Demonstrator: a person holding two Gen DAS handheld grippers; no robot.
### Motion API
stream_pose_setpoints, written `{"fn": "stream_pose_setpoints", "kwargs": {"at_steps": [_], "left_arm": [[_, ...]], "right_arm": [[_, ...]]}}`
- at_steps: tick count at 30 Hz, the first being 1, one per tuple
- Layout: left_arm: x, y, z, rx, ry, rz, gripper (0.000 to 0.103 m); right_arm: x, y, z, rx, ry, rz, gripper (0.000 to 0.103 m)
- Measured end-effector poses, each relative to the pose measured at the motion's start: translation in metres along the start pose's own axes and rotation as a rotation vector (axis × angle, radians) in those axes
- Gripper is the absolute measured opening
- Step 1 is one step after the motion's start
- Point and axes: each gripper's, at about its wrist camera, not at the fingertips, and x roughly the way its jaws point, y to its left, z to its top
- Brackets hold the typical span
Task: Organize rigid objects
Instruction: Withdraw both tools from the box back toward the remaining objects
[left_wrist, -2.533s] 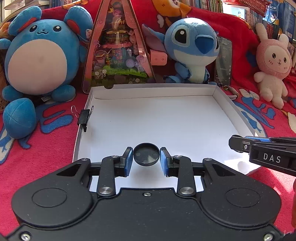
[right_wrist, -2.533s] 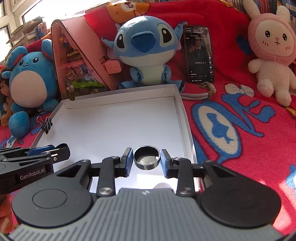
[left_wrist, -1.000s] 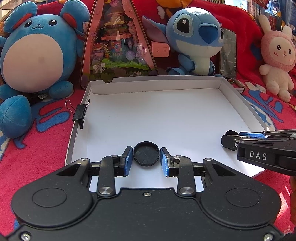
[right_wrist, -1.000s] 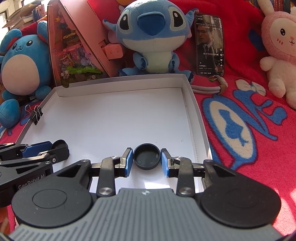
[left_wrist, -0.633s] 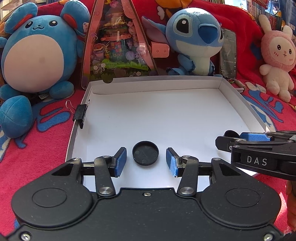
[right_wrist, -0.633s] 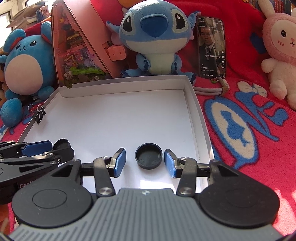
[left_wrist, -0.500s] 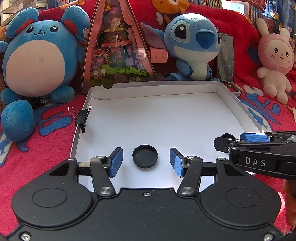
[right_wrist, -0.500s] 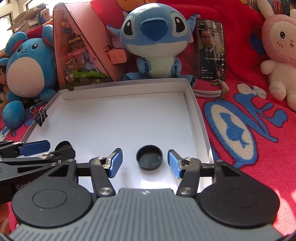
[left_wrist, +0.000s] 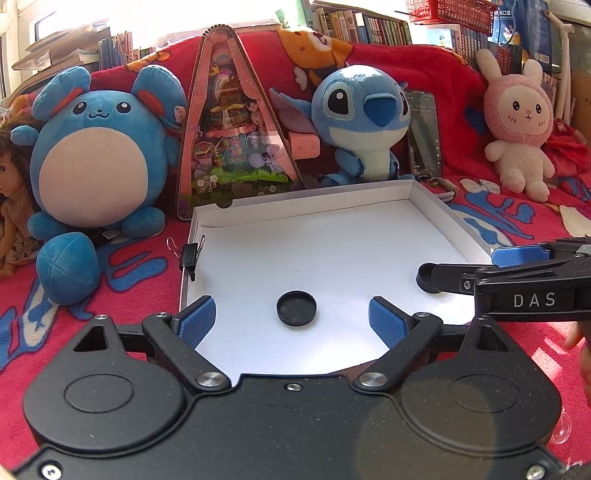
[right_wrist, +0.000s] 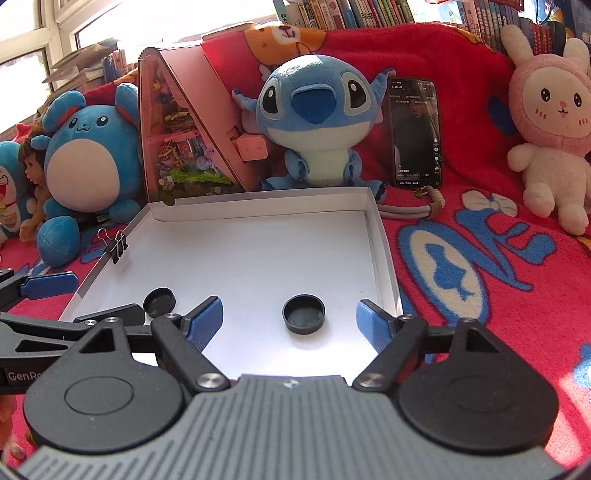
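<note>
Two small round black caps lie in a shallow white box lid (left_wrist: 310, 210) (right_wrist: 258, 206) on a red blanket. In the left wrist view one cap (left_wrist: 296, 308) lies on the lid's floor just ahead of my open, empty left gripper (left_wrist: 291, 323). In the right wrist view the other cap (right_wrist: 303, 314) lies ahead of my open, empty right gripper (right_wrist: 290, 319). The left cap also shows in the right wrist view (right_wrist: 159, 301), partly behind the left gripper's finger. The right cap (left_wrist: 424, 278) is mostly hidden behind the right gripper in the left wrist view.
A black binder clip (left_wrist: 188, 256) grips the lid's left rim. Behind the lid stand a round blue plush (left_wrist: 98, 166), a pink triangular toy box (left_wrist: 236, 147), a blue plush (left_wrist: 364, 122), a phone (right_wrist: 415, 134) and a pink rabbit plush (right_wrist: 550, 122).
Both grippers have let go of their caps, opened wide and drawn back and up. The two caps now lie free on the lid's floor.
</note>
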Motion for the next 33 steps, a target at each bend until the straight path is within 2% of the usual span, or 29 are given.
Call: {"fn": "stream_pose_setpoints", "kwargs": {"at_steps": [8, 18, 26, 33], "left_arm": [[-0.03, 0.007, -0.018, -0.005, -0.006, -0.034, 0.09], [-0.059, 0.017, -0.041, -0.059, -0.002, -0.083, 0.091], [-0.082, 0.019, -0.059, -0.049, -0.027, -0.08, 0.091], [-0.108, 0.025, -0.084, -0.075, -0.08, -0.033, 0.092]], "right_arm": [[-0.027, 0.011, -0.012, -0.041, -0.028, 0.03, 0.089], [-0.056, 0.027, -0.034, -0.081, -0.047, 0.089, 0.092], [-0.073, 0.032, -0.052, -0.093, -0.053, 0.122, 0.092], [-0.087, 0.038, -0.072, -0.12, -0.06, 0.129, 0.093]]}}
